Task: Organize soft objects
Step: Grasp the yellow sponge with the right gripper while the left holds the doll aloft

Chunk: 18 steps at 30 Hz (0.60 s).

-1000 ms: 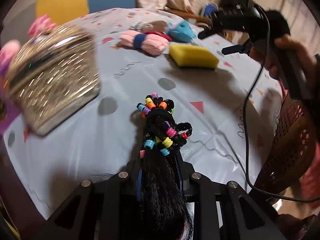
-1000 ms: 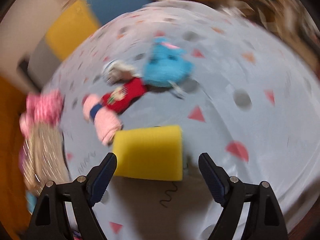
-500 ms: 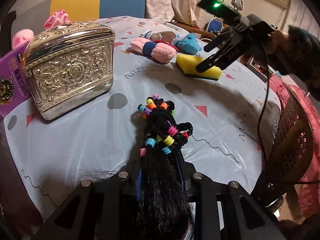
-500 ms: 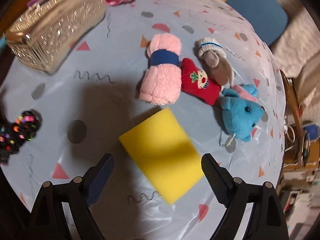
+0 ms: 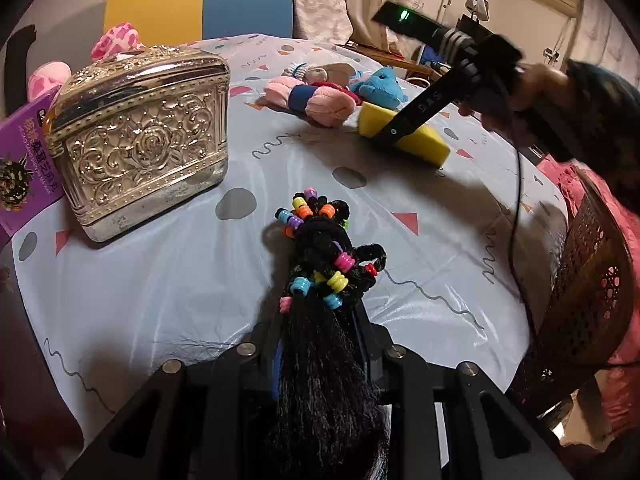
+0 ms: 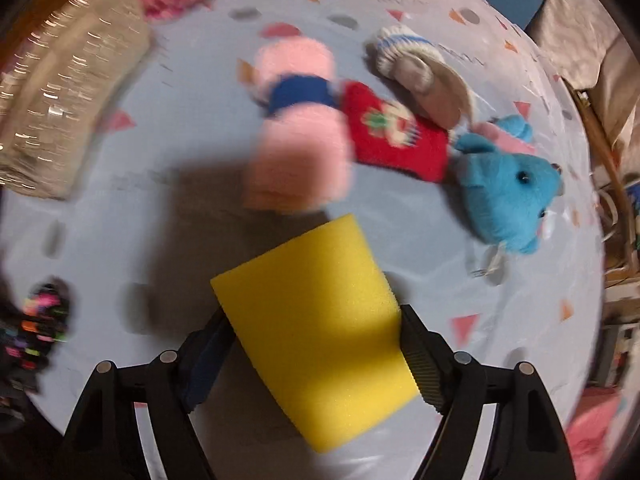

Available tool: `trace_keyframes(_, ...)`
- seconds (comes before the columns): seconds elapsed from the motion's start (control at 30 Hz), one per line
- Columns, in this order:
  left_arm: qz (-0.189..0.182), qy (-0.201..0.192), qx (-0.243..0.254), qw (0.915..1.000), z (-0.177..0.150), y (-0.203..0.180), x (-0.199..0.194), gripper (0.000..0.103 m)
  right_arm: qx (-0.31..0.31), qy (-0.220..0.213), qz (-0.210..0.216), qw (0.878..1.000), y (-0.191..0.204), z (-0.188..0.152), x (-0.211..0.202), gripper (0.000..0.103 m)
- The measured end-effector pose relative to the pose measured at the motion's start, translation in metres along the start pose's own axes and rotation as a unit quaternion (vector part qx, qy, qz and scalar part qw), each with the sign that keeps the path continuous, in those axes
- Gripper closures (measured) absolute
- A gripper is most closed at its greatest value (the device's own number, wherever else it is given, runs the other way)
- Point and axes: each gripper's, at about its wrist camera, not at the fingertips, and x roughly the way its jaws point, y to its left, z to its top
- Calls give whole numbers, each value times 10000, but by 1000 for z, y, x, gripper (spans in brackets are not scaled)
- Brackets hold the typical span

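Note:
My left gripper [image 5: 320, 320] is shut on a black hair piece with coloured beads [image 5: 320, 248], which hangs just over the table. A yellow sponge [image 6: 320, 340] lies on the patterned cloth, and my right gripper [image 6: 314, 312] points down over it. Its jaws are closing, with the pads touching the sponge's two sides. In the left wrist view the right gripper [image 5: 384, 136] reaches the yellow sponge [image 5: 424, 144] from the right. Beyond it lie a pink towel roll with a blue band [image 6: 296, 128], a red sock [image 6: 392, 140], a grey sock [image 6: 424, 72] and a blue plush [image 6: 508, 192].
An ornate gold box [image 5: 140, 140] stands at the left, with a purple carton [image 5: 24, 168] and pink plush toys [image 5: 116, 40] behind it. A wicker chair [image 5: 580, 300] is at the table's right edge. A black cable [image 5: 516, 208] hangs from the right gripper.
My right gripper rolled, came down over the yellow sponge and narrowed until its pads reached the sponge's sides. The left gripper kept still, holding the hair piece.

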Motion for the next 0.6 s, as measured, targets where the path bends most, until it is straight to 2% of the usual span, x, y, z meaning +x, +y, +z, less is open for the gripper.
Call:
trace_keyframes(0.1,27,-31,-16,10000,0,-1,0,75,189,-322,718,9967,28,-7,-10,21)
trace_keyframes(0.17,31,-40,-38,10000,0,0,0,74,235,-309,1007,9942,45,-10,-4,21)
trace_keyframes(0.23,37,-51,-25,10000,-1,-1,0,74,133,-244,796,9964,61,-13,8,19)
trace_keyframes(0.27,30,-48,-30,10000,-1,0,0,74,14,-393,553,9977,68,-14,7,19)
trace_keyframes(0.3,15,-20,-57,10000,0,1,1,74,28,-423,505,9978,69,-13,7,18)
trace_keyframes(0.4,1,49,-149,9999,3,2,1,74,246,-485,696,9961,59,-14,9,18)
trace_keyframes(0.6,44,10,-165,9999,5,2,4,77,26,-689,567,9960,59,-23,10,17)
